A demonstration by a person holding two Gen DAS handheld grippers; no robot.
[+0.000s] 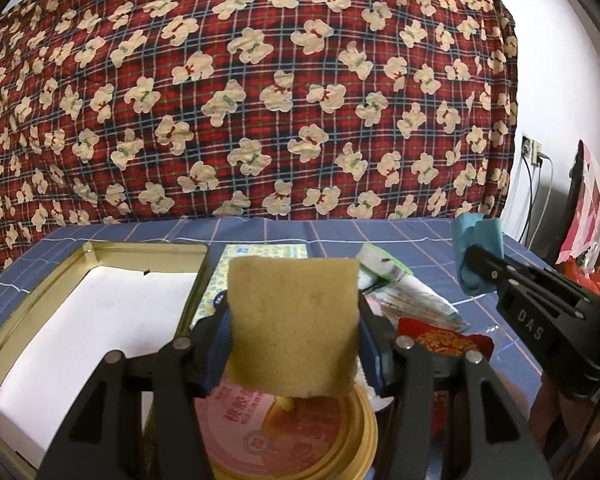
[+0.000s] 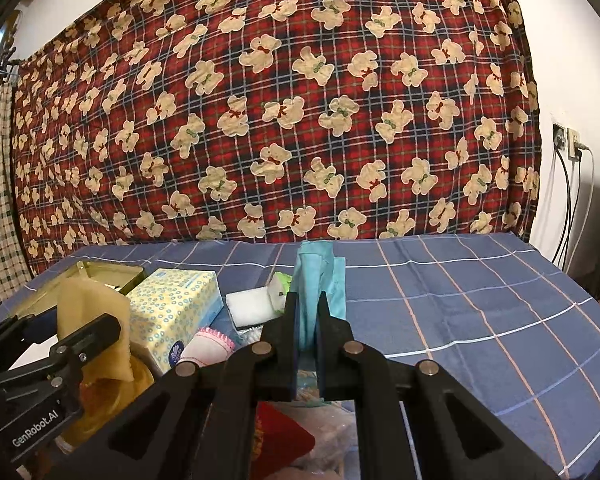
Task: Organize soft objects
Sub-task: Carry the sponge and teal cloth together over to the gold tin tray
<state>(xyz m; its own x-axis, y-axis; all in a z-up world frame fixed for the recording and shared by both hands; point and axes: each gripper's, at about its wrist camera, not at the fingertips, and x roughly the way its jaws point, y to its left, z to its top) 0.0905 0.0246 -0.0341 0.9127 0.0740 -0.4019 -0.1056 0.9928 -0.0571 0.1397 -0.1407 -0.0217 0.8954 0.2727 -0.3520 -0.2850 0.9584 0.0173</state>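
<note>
Blue checked cloth (image 2: 480, 320) | left claw (image 1: 294, 320): spongy yellow square (image 1: 292, 320) | right claw (image 2: 308, 320): crumpled teal cloth (image 2: 320, 276)

**Blue checked cloth carrying a crowded left side**

A surface under a blue checked cloth (image 2: 480, 312) is carrying everything. A gold tin (image 1: 40, 296) with a white inside is lying open at the left. A tissue box (image 2: 176, 312) is sitting just beside it. A round yellow lid (image 1: 364, 436) is resting at the near edge. A white pad (image 2: 248, 306), a pink-edged cloth (image 2: 208, 344), a red packet (image 1: 444, 340) and clear wrappers (image 1: 416, 300) are crowding together near the box. The right side is lying bare.
</note>
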